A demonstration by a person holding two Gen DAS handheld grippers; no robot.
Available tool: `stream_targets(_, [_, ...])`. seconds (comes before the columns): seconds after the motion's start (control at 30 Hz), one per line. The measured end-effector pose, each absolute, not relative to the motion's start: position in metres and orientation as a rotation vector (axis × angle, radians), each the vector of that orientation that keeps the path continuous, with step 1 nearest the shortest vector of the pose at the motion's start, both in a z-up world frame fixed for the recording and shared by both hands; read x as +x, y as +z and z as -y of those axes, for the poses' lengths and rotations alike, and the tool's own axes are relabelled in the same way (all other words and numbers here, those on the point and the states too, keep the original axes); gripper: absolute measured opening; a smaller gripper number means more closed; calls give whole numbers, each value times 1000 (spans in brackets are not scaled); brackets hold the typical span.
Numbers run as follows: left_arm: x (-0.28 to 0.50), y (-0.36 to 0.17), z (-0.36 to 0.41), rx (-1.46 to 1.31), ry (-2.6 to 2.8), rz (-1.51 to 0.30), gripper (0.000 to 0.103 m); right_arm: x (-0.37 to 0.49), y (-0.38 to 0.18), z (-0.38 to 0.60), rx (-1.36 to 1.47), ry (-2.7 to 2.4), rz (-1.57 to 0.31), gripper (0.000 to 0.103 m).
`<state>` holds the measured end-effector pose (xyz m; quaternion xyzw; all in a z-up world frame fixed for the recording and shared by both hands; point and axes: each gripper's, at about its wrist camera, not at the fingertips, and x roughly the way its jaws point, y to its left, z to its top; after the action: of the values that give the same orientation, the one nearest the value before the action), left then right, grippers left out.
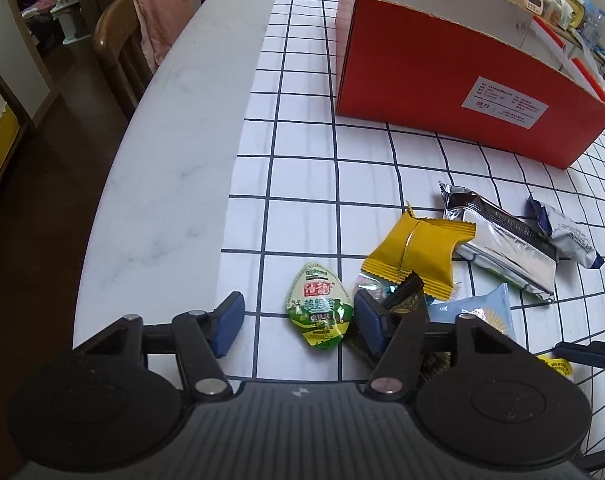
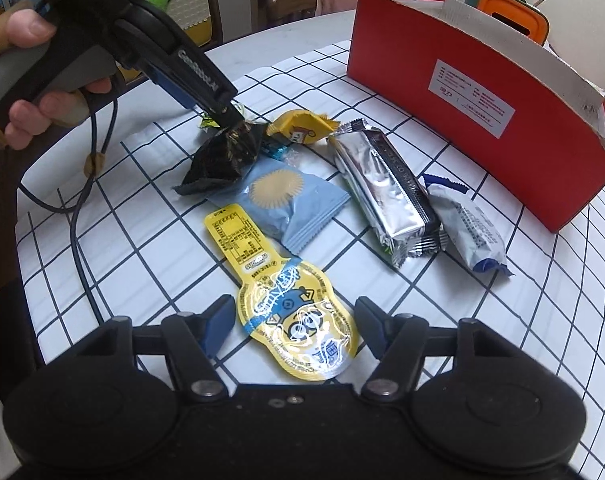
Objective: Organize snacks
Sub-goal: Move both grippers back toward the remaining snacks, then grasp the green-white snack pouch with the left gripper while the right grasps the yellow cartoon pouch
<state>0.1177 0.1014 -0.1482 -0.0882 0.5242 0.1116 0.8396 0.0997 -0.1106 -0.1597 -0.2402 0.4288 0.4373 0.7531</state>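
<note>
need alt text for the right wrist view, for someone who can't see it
The right gripper, jaws open, straddles a yellow cartoon pouch on a checked cloth. Beyond it lie other snack packets and a red box, while the left gripper reaches toward a black packet.

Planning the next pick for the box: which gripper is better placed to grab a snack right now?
Both are close. The right gripper is open, squarely straddling the yellow minion packet. The left gripper brackets the green packet off-centre. Right seems slightly better.
</note>
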Motion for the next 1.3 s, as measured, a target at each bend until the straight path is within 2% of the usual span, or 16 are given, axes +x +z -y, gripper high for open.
stream_targets(0.23, [116, -148, -93, -117, 202, -1100, 35, 92, -159, 111, -535, 964, -917, 62])
stream_targets(0.7, [102, -138, -102, -178, 186, -1072, 34, 97, -146, 128, -385, 899, -959, 61])
stream_targets(1.3, [92, -69, -87, -161, 166, -956, 34, 128, -75, 148, -183, 731, -874, 61])
